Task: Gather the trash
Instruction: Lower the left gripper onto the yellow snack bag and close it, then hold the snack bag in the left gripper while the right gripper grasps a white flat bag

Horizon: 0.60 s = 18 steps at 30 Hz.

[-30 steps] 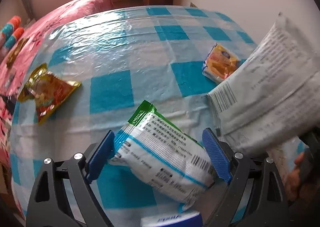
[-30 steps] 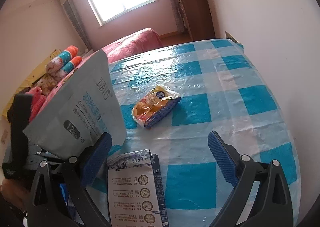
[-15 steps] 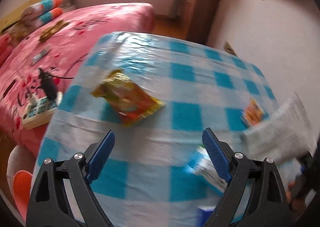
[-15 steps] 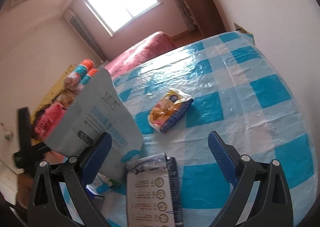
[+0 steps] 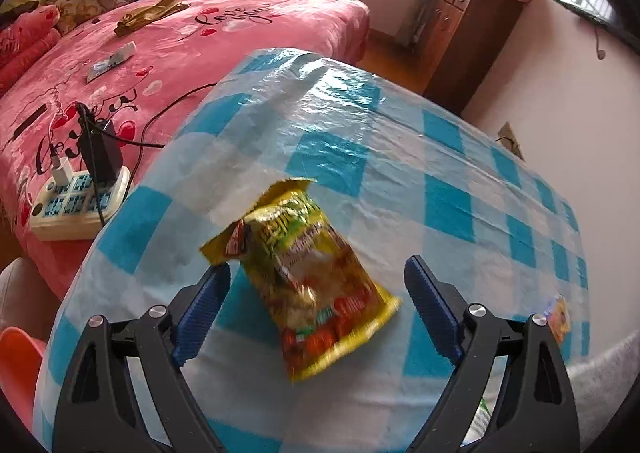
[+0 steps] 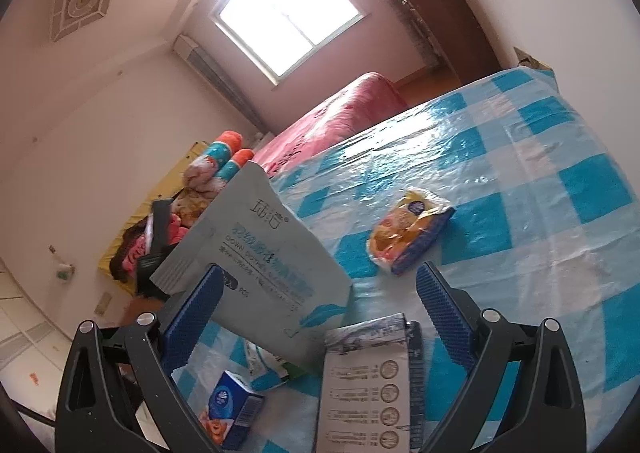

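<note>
Left gripper [image 5: 316, 301] closing around a yellow snack bag [image 5: 304, 277], pads not yet touching it.
Bag lies lower centre near the table's [image 5: 400, 181] left edge; right gripper [image 6: 320, 301] gapes empty, its view alone showing an orange packet [image 6: 406, 237].

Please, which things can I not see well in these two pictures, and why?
- Yellow snack bag, left wrist view: motion blur, print unreadable. The left gripper is closing around it, not yet touching.
- Small orange packet, left wrist view: too small, near the edge.
- Milk carton, right wrist view: cut off by the bottom edge.
- Green-edged wrapper, right wrist view: mostly hidden under the grey pouch.
</note>
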Motion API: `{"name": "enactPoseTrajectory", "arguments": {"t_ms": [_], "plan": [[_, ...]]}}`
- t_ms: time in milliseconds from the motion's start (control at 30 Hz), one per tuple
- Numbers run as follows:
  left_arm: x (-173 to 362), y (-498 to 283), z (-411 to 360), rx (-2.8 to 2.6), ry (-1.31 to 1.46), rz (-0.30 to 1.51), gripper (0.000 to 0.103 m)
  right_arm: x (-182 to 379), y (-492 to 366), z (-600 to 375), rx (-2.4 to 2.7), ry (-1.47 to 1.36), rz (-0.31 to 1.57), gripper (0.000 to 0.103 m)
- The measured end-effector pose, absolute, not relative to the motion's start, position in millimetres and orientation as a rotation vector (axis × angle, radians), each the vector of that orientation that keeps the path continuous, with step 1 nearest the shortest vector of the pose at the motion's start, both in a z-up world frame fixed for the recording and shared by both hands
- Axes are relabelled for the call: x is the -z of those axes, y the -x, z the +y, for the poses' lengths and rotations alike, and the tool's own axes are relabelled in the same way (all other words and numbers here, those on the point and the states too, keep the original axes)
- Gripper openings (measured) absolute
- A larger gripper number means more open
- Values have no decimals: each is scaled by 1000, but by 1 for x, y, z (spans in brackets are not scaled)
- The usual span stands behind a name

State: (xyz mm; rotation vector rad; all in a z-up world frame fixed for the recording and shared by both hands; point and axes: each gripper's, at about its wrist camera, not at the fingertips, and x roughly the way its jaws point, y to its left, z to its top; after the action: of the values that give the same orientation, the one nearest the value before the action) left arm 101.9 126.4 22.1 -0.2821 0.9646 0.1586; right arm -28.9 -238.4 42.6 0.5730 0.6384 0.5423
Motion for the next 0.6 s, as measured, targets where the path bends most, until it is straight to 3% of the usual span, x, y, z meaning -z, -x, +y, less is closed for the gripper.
{"name": "enactPoseTrajectory", "arguments": {"t_ms": [67, 167, 433, 500, 600], "plan": [[-16, -110, 124, -181, 253, 984, 70, -45, 30, -237, -554, -572, 629, 96], [-14, -112, 121, -209, 198, 970, 58, -48, 31, -234, -581, -566, 614, 96], [-19, -96, 105, -160, 138, 936, 45, -50, 32, -222, -618, -525, 618, 96], [-21, -89, 98, -123, 140, 938, 36, -53, 33, -218, -637, -517, 609, 96], [-25, -77, 85, -55, 145, 939, 35, -54, 35, -211, -650, -486, 613, 96]]}}
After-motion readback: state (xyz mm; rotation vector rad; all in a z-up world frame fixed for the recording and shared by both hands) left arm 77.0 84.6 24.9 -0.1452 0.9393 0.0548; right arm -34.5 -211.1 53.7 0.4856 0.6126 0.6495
